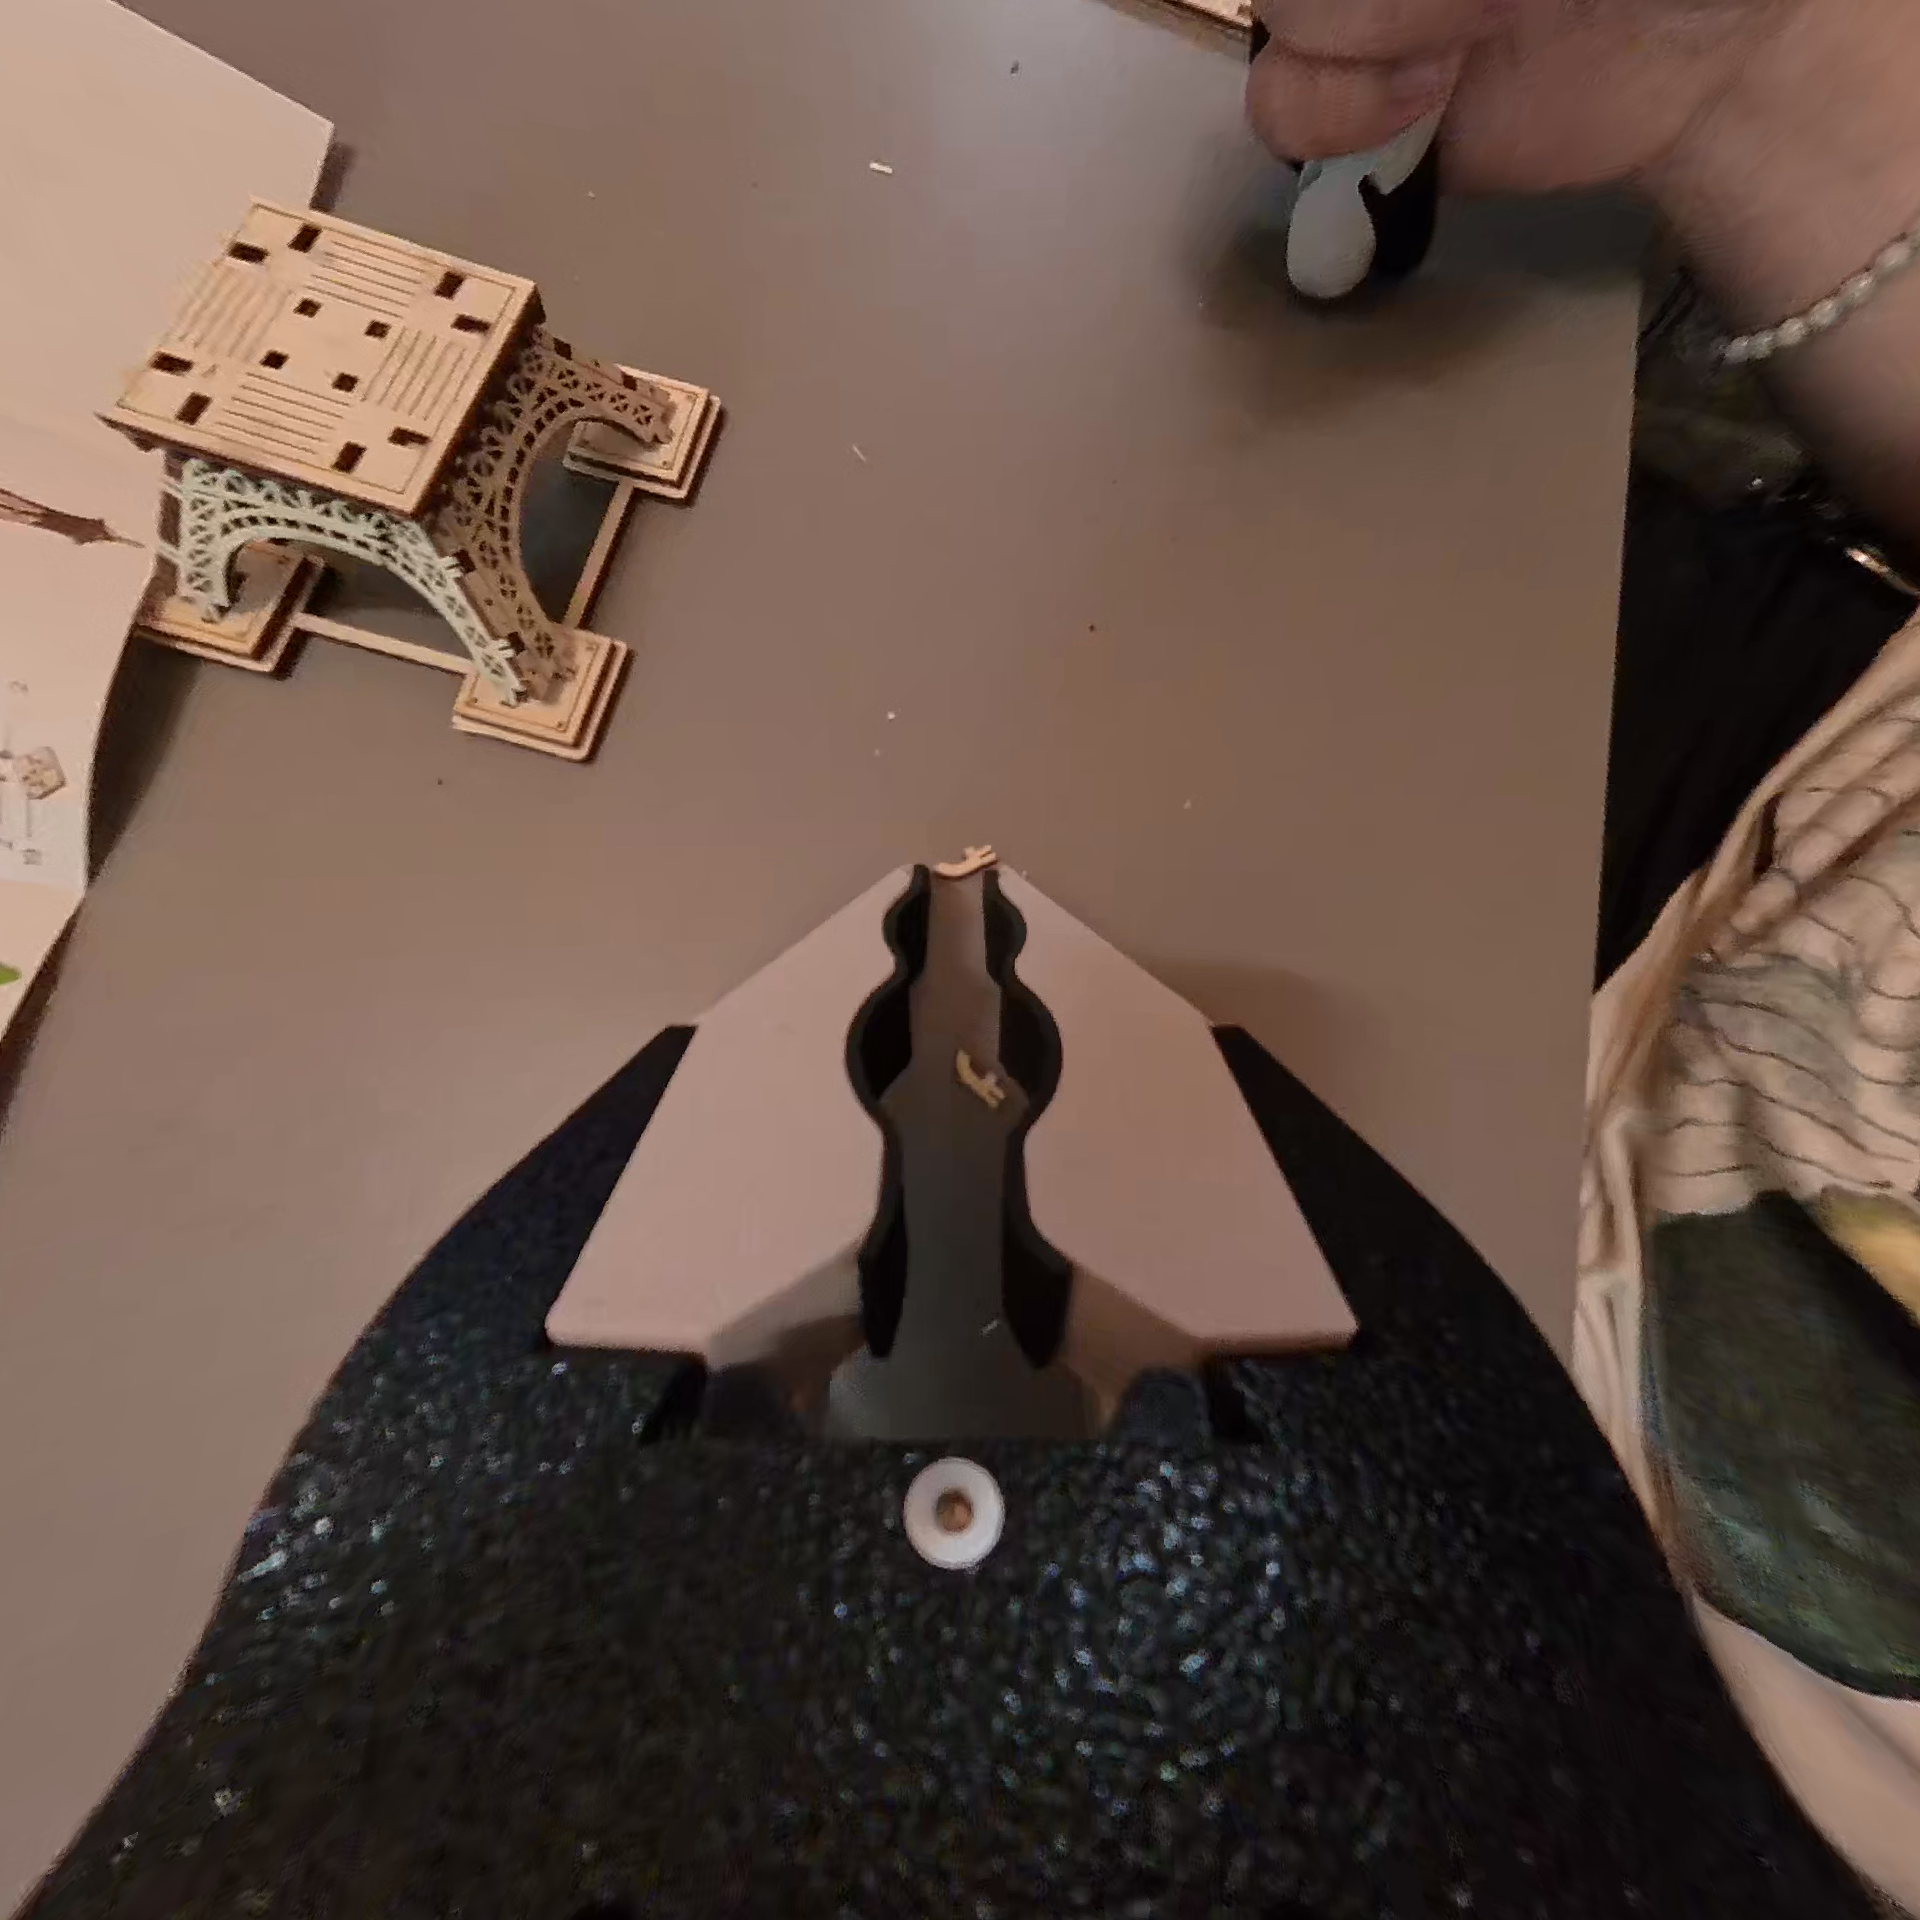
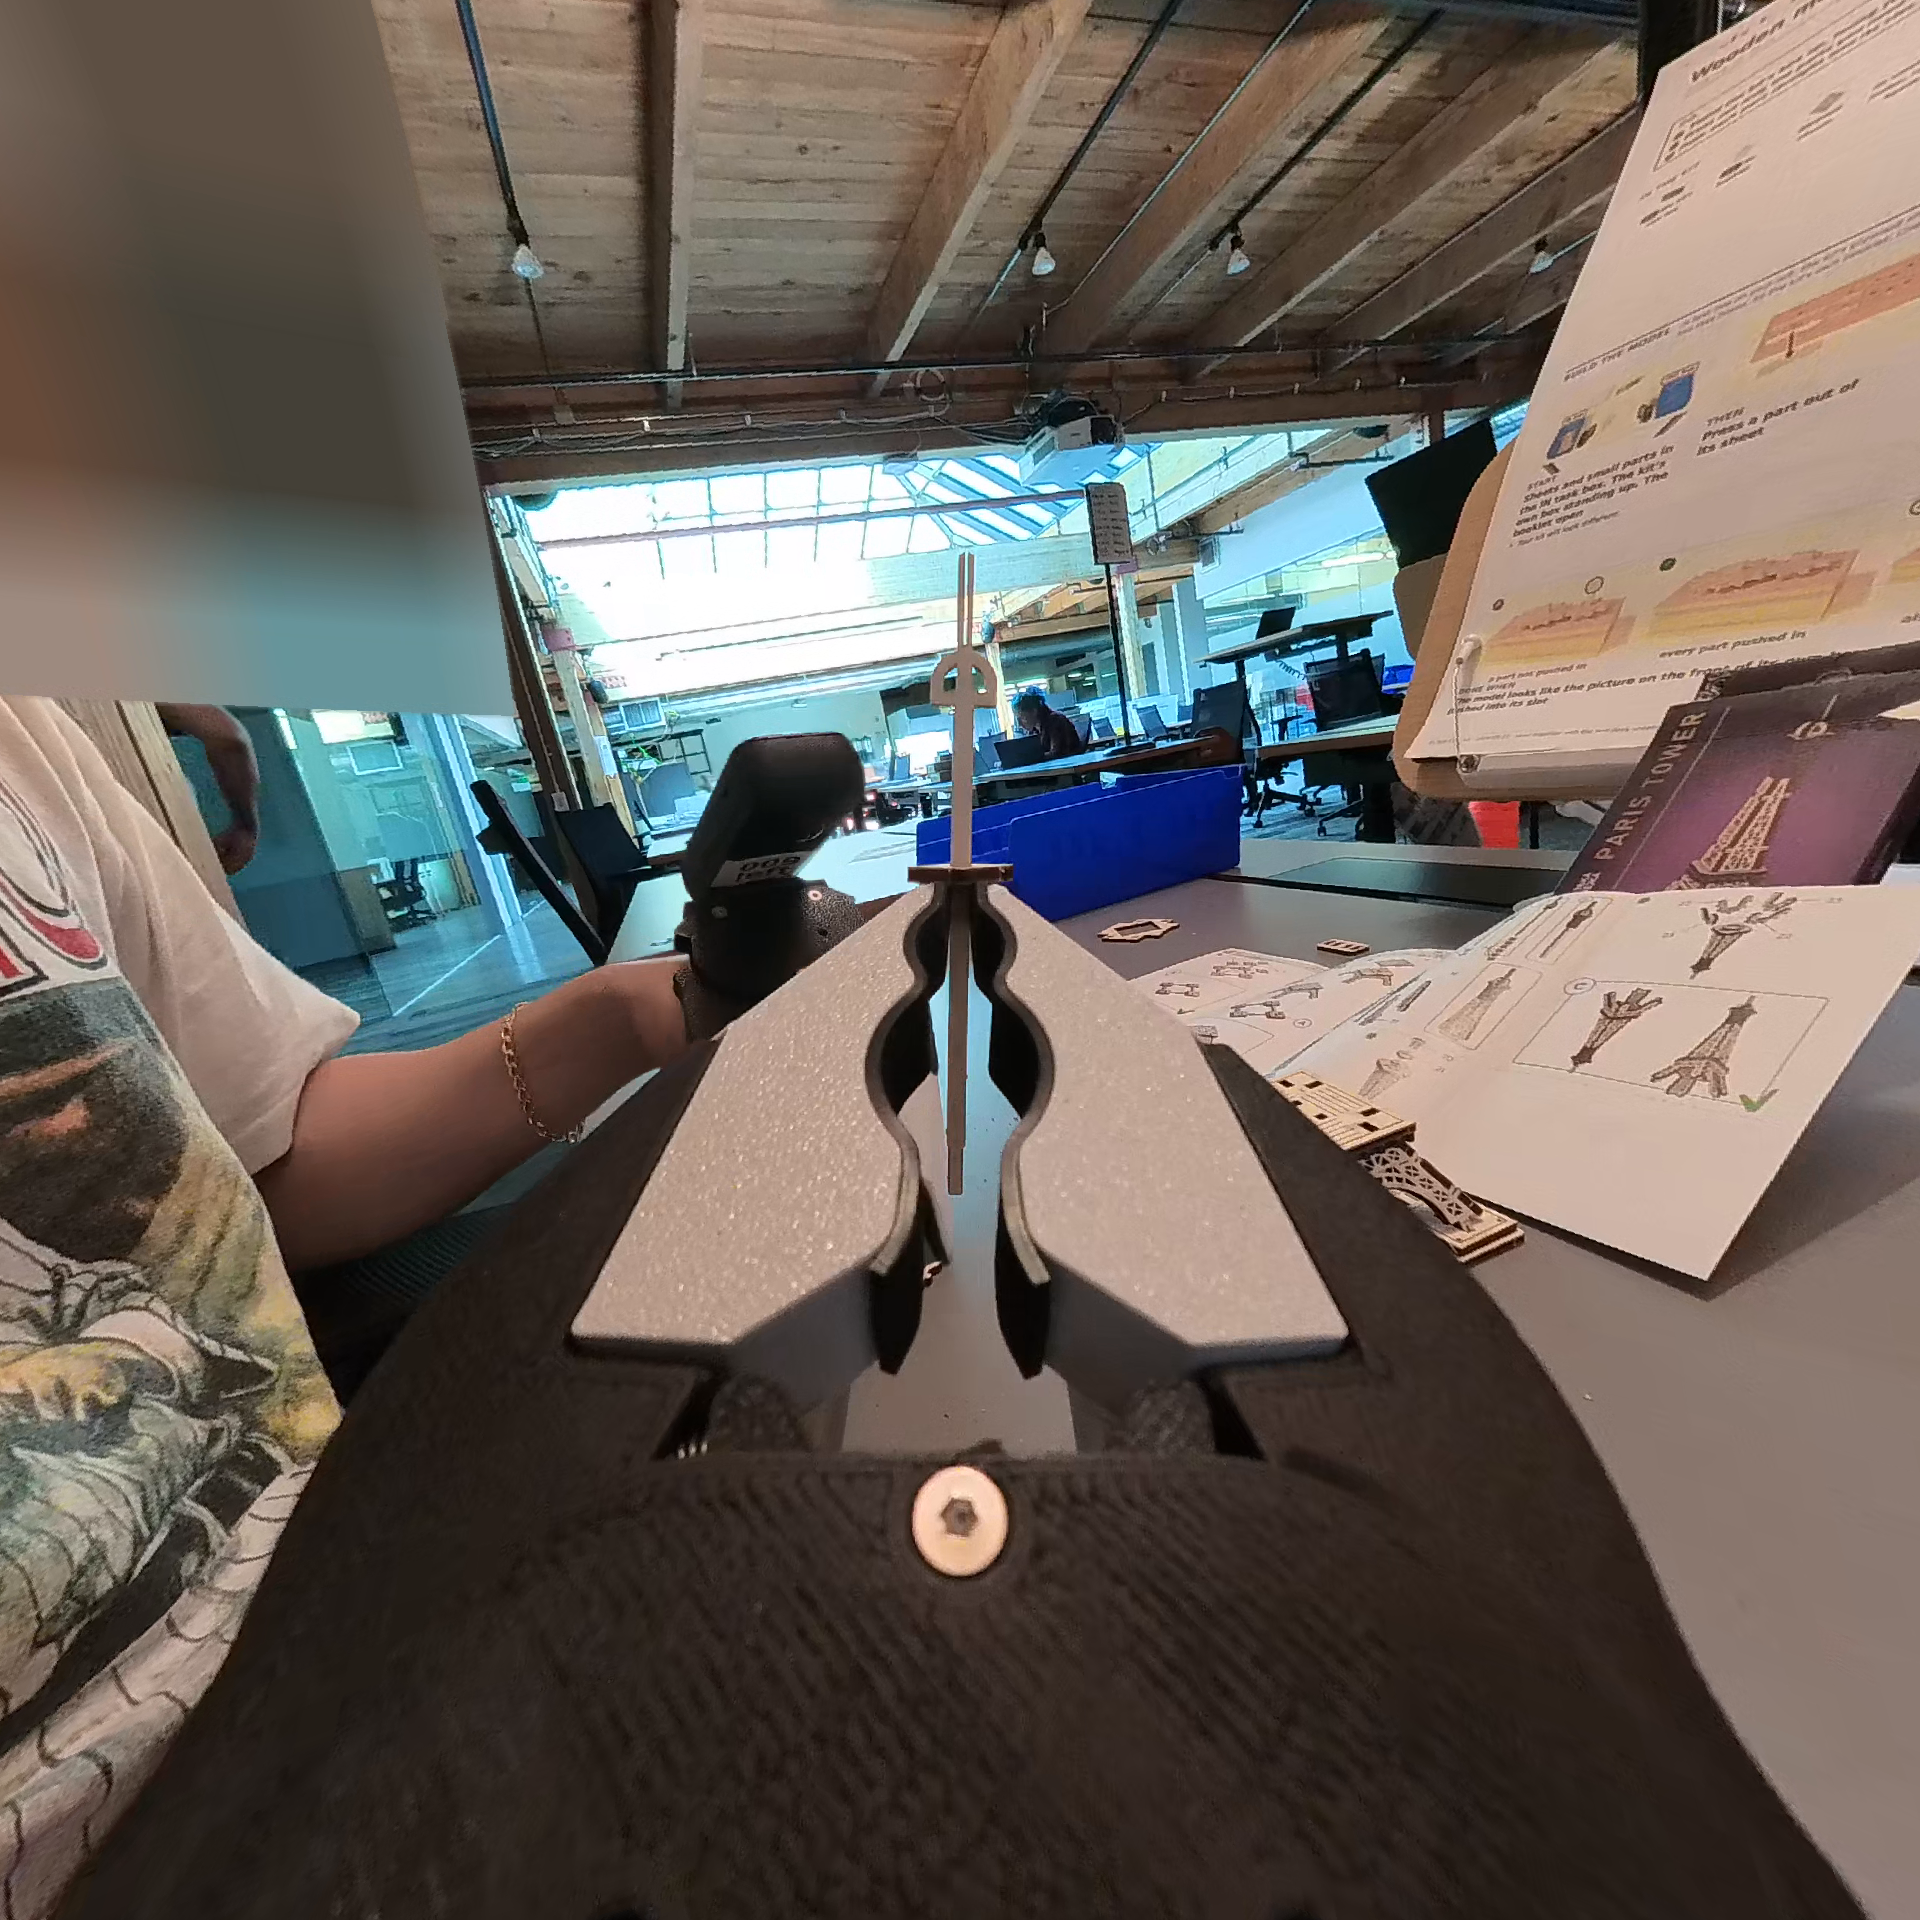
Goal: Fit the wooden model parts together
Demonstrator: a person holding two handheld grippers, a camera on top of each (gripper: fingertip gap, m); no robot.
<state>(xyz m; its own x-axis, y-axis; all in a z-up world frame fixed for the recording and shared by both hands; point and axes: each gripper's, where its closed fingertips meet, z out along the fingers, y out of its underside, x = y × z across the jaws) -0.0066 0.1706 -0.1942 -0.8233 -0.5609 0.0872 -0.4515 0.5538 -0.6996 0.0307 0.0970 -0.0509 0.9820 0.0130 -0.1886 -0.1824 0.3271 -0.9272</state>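
1. Black housing filled the foreground of both wrist views, with the grey fingers running forward from it.
2. In the left wrist view the left gripper (image 1: 964, 871) was angled down over the grey table (image 1: 1143, 520); in the right wrist view the right gripper (image 2: 961, 878) was held roughly level above the tabletop, pointing out across the room.
3. Beyond the right jaws and to their left, the person's forearm, with a bracelet (image 2: 530, 1081), reached forward to the left gripper's black handle (image 2: 774, 821).
4. Ahead of the left jaws lay open bare table; its edge ran down the right side, next to the person's printed shirt (image 1: 1766, 1143).
5. Far ahead and left of the left jaws stood the wooden tower base (image 1: 405, 457), well apart from them.
6. The left jaws were nearly together, pinching a tiny wooden piece (image 1: 966, 858) at their very tips.
7. The right jaws were clamped on a thin pale spire (image 2: 962, 790) standing upright, its lower end hanging between the fingers, with a small wooden collar (image 2: 960, 875) resting across the tips.
8. Right of the right jaws lay an open instruction booklet (image 2: 1621, 1070), partly covering the tower base, with a blue bin (image 2: 1122, 842) farther ahead.
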